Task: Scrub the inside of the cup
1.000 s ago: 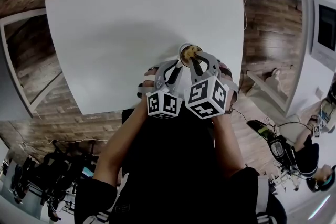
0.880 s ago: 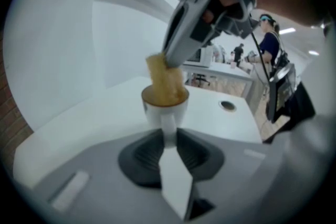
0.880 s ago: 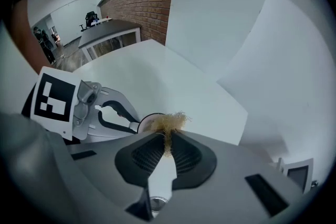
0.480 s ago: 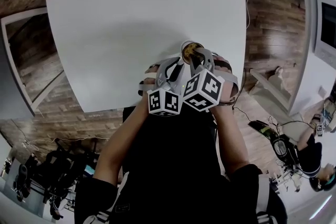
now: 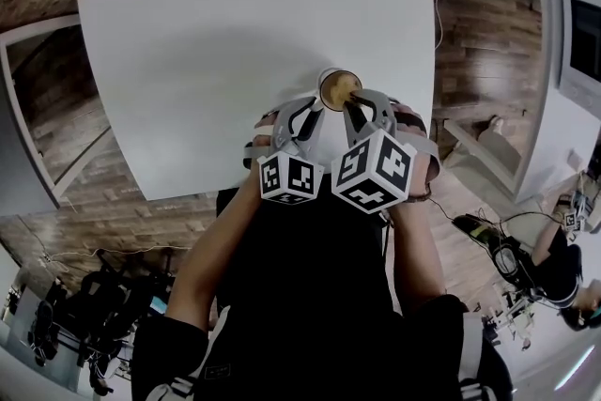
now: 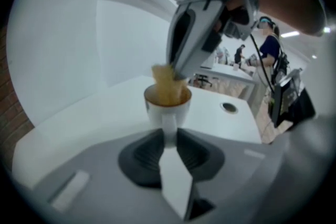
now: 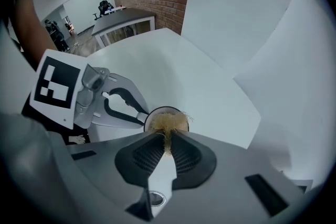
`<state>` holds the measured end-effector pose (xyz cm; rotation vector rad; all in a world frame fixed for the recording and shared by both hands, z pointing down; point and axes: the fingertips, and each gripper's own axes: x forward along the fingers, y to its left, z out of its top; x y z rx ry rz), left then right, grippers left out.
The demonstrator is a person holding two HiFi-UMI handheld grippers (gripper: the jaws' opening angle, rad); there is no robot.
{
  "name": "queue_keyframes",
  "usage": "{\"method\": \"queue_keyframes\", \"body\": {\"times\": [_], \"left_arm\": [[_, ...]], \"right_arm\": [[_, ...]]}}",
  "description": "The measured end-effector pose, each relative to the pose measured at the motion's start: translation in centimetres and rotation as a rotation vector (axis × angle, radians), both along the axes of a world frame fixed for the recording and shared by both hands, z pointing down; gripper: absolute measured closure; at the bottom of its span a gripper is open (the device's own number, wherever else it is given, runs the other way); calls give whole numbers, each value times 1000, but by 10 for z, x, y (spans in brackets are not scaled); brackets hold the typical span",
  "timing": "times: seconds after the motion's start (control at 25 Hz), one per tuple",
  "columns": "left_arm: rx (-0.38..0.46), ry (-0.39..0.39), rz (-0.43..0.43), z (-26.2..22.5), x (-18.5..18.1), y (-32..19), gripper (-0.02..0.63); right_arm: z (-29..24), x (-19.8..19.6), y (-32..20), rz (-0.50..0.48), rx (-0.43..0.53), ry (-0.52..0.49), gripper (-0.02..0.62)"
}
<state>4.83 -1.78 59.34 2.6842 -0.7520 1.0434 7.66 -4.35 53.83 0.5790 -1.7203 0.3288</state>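
Observation:
A small white cup (image 5: 326,80) stands on the white table (image 5: 235,33) near its front edge; the cup (image 6: 167,108) also fills the middle of the left gripper view. My left gripper (image 5: 314,115) comes in from the left, and its pads are shut on the cup's side (image 6: 169,131). My right gripper (image 5: 349,106) points down into the cup, shut on a tan fibrous scrubber (image 7: 167,124) that sits inside the rim (image 7: 153,113). In the left gripper view the scrubber (image 6: 168,86) sticks up above the cup's mouth. The cup's bottom is hidden.
Both of the person's arms reach over the table's near edge (image 5: 188,192). Wooden floor (image 5: 479,61) lies to the right and left of the table. A round cable hole (image 6: 229,107) is set in a table surface beyond the cup.
The right gripper's marker cube twisted to one side and then turned back, working the scrubber in the cup. The left gripper and the cup stayed almost in place.

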Motion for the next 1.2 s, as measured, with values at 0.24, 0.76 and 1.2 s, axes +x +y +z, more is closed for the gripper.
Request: {"method": "queue_keyframes", "body": {"times": [0.24, 0.76, 1.2], "left_arm": [[1, -1, -1, -1, 2, -1, 532], [8, -3, -10, 0, 0, -3, 533], [21, -11, -7, 1, 1, -3, 532]], "right_arm": [[43, -9, -6, -16, -91, -5, 560], [6, -10, 3, 107, -173, -219, 560], [34, -20, -2, 171, -209, -275, 560]]}}
